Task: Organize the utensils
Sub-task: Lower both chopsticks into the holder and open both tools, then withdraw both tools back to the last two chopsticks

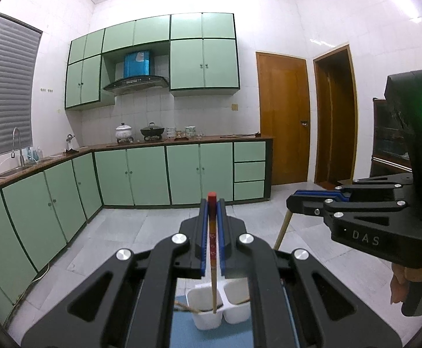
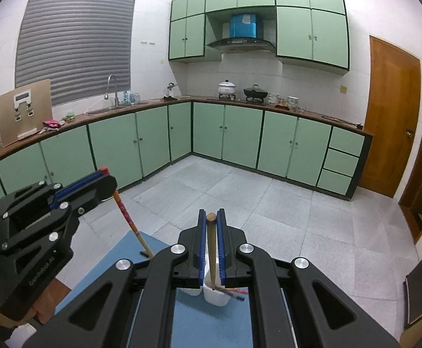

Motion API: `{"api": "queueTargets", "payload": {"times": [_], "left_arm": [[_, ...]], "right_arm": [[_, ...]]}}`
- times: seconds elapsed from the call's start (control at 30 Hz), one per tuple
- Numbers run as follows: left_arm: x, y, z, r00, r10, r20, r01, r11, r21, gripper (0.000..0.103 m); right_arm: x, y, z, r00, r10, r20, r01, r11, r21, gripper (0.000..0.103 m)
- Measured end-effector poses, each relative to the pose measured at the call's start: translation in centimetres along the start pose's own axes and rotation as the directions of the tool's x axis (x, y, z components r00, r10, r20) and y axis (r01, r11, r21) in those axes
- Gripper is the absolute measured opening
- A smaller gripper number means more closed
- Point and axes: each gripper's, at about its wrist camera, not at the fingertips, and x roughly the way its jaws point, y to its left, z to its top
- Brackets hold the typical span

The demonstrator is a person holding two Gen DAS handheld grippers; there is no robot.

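Firmly clamped chopsticks [image 1: 212, 249] (both grippers [image 1: 212, 203]).

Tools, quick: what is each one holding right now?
Left tool: shut on the red-tipped chopstick.
Right tool: shut on the plain wooden chopstick.

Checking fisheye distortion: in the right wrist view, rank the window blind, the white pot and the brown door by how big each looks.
1. window blind
2. brown door
3. white pot

How far each stands from the camera is unclear, so true sizes may differ.
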Motion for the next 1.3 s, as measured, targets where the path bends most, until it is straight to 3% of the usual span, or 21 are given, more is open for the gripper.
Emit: {"api": "queueTargets", "payload": {"times": [0.37, 0.6, 0.67, 0.77, 0.93, 1.07, 1.3], "left_arm": [[7.7, 2.0, -5.2, 0.999, 0.026, -0.047, -0.028, 0.998, -0.05, 0.005], [10.6, 2.5, -9.1, 0.991, 0.026, -0.13, -0.033, 0.998, -0.054, 0.007], [10.3, 2.9, -9.7, 0.988, 0.019, -0.151, -0.03, 0.997, -0.071, 0.026], [8.0, 3.4, -9.5, 0.991, 0.033, -0.127, -0.042, 0.996, -0.074, 0.045], [2.9, 3.7, -9.5, 0.991, 0.034, -0.131, -0.043, 0.997, -0.068, 0.051], [-2.3, 3.7, -11.1, 0.989, 0.02, -0.146, -0.034, 0.995, -0.096, 0.059], [-12.4, 2.2, -17.7, 0.979, 0.024, -0.203, -0.048, 0.992, -0.112, 0.063]], "right_arm": [[7.6, -2.9, -3.1, 0.998, -0.01, -0.057, 0.013, 0.999, 0.051, 0.007], [10.4, -3.5, -6.1, 0.993, 0.014, -0.113, -0.005, 0.996, 0.086, 0.008], [9.9, -3.8, -6.2, 0.994, 0.021, -0.103, -0.01, 0.995, 0.104, 0.016], [8.0, -4.3, -6.1, 0.997, 0.023, -0.069, -0.014, 0.993, 0.117, 0.017], [2.9, -4.5, -6.3, 1.0, 0.013, -0.004, -0.013, 0.994, 0.11, 0.018], [-2.2, -3.8, -8.4, 0.999, 0.008, 0.054, -0.013, 0.995, 0.099, 0.029], [-10.3, 0.9, -19.6, 0.997, -0.027, 0.07, 0.025, 0.999, 0.027, 0.036]]}}
